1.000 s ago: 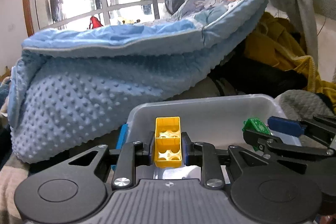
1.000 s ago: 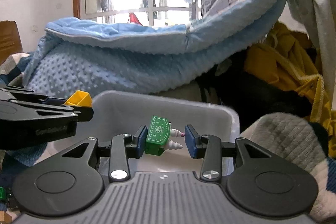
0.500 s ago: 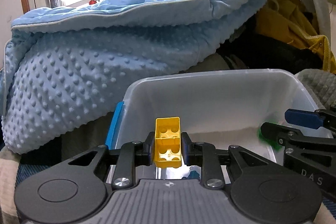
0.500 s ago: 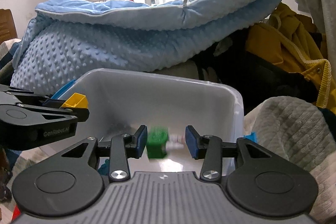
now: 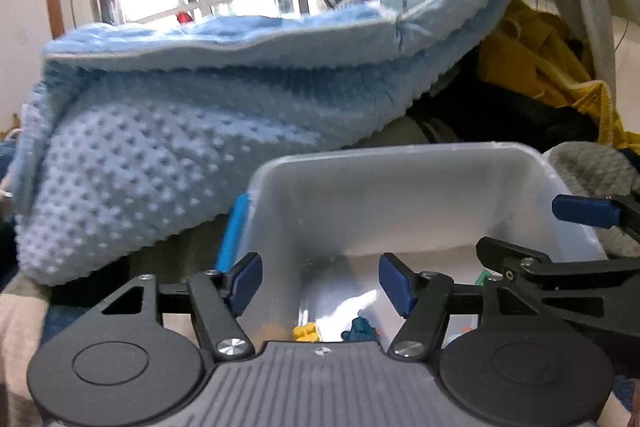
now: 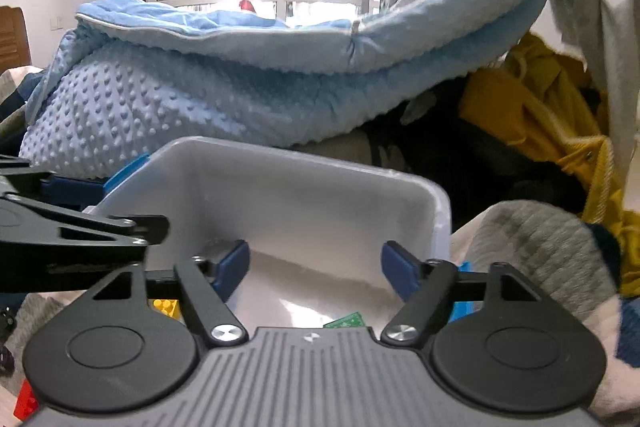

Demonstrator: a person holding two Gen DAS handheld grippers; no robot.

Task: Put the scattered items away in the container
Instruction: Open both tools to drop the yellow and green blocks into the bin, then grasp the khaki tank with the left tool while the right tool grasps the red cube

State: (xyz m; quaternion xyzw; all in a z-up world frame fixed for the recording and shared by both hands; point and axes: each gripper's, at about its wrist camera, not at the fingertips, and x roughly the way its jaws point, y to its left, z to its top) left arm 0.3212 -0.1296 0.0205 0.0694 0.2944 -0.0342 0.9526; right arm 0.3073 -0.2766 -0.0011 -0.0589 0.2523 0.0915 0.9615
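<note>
A translucent white plastic bin [image 5: 400,163] [image 6: 304,171] with blue clips sits before both grippers. My left gripper [image 5: 320,281] hangs over its near left part, jaws opening with nothing between them. The yellow brick [image 5: 306,331] lies on the bin floor below, beside a dark teal piece [image 5: 360,327]. My right gripper [image 6: 316,269] hangs over the bin's right part, jaws also opening and empty. The green toy [image 6: 348,319] lies on the bin floor under it. Each gripper shows at the edge of the other's view.
A dotted light-blue blanket [image 5: 180,131] is heaped behind the bin. Yellow and dark clothes [image 6: 552,131] pile up at the right, with a grey knitted cloth [image 6: 540,247] beside the bin. A yellow brick [image 6: 166,306] and a red brick [image 6: 26,403] show at the lower left.
Both grippers opened. The yellow brick dropped from the left gripper and the green toy from the right gripper, both into the bin. The left gripper sank slightly over the bin.
</note>
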